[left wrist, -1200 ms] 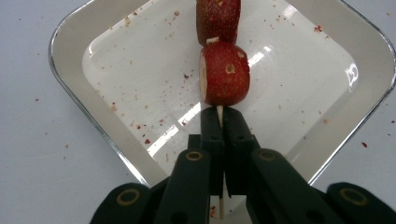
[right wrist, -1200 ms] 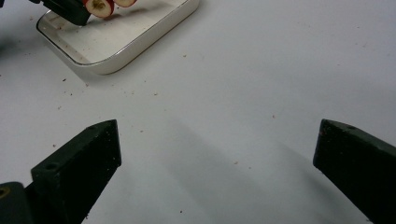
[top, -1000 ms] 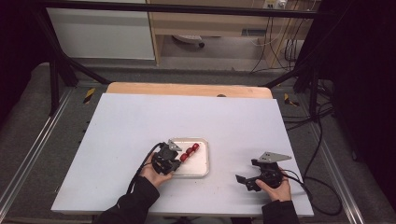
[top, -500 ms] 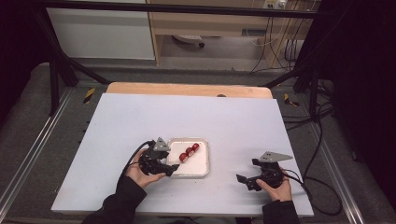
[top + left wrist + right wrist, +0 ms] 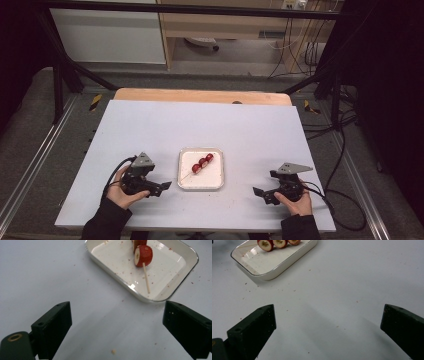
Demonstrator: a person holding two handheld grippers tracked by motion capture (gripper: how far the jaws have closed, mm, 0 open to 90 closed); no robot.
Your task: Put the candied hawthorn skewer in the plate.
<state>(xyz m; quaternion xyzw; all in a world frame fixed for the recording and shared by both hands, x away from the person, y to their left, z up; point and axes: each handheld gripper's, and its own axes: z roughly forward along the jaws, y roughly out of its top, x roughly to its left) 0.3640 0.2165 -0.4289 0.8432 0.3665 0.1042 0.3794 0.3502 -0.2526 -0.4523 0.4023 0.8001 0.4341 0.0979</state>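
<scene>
In the middle of the table [image 5: 150, 125] sits a white tray [image 5: 216, 181] with three red fruit pieces on a stick [image 5: 202, 162]. The left gripper [image 5: 161, 187], at nine o'clock from the tray, is spread wide and empty. The right gripper [image 5: 260, 192], at three o'clock, is wide and empty too. A clumsy grab could snap the thin stick or tip the tray. Only crumbs lie between.
</scene>
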